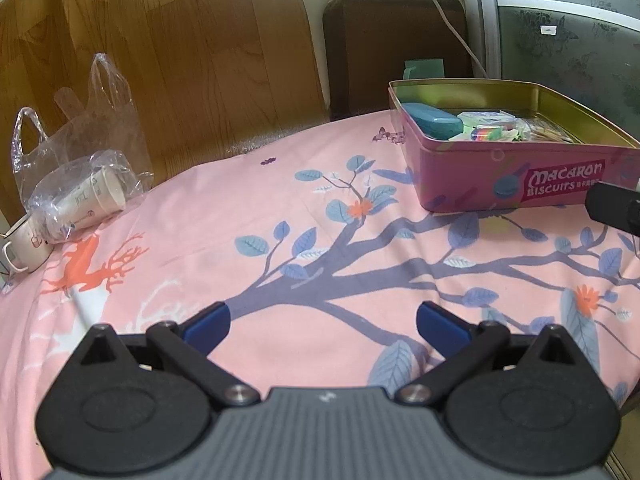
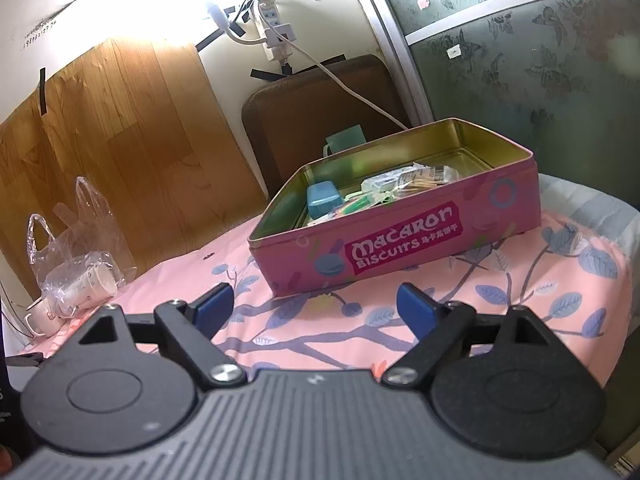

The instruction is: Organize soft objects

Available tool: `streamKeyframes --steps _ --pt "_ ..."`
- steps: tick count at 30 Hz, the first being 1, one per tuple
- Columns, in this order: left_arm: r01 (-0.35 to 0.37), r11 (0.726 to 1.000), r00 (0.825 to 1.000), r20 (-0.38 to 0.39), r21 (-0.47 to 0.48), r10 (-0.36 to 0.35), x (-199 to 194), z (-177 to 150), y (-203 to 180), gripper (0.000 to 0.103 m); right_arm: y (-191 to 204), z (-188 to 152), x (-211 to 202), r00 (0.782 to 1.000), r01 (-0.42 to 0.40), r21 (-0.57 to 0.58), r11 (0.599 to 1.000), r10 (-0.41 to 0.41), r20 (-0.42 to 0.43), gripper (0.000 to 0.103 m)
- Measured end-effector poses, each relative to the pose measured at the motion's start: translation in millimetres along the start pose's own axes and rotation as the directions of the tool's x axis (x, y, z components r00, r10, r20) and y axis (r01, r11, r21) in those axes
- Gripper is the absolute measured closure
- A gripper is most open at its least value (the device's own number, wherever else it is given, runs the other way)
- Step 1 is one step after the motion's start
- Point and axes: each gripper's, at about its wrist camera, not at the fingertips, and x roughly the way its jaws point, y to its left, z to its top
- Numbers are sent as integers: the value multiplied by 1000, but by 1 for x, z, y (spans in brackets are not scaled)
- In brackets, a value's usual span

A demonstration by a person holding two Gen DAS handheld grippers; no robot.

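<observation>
Biscuit tin (image 2: 404,240) untouched, both tongs (image 1: 322,322) (image 2: 314,306) wide, empty

Small items in the pink tin (image 2: 400,240) too jumbled to identify; white mug (image 1: 20,246) edge-cropped.

A pink floral sheet (image 1: 280,208) carries a biscuit tin (image 1: 500,184), bagged cups (image 1: 80,196).

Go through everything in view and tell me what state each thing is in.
Left claw: open, empty.
Right claw: open, empty.
Biscuit tin: lid off, partly filled.
Plastic bag: open, crumpled.
Paper cups: stacked, lying sideways in plastic.
Mug: upright.
</observation>
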Motion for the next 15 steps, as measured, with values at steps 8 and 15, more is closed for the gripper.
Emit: streamKeyframes --steps 8,15 --pt "-1 1000 1000 -16 6 1 2 -3 -2 0 -3 -1 3 1000 0 6 1000 0 -10 12" --pt "4 1000 1000 -27 15 -3 4 -4 -4 0 -5 -1 4 1000 -2 9 1000 2 -13 12"
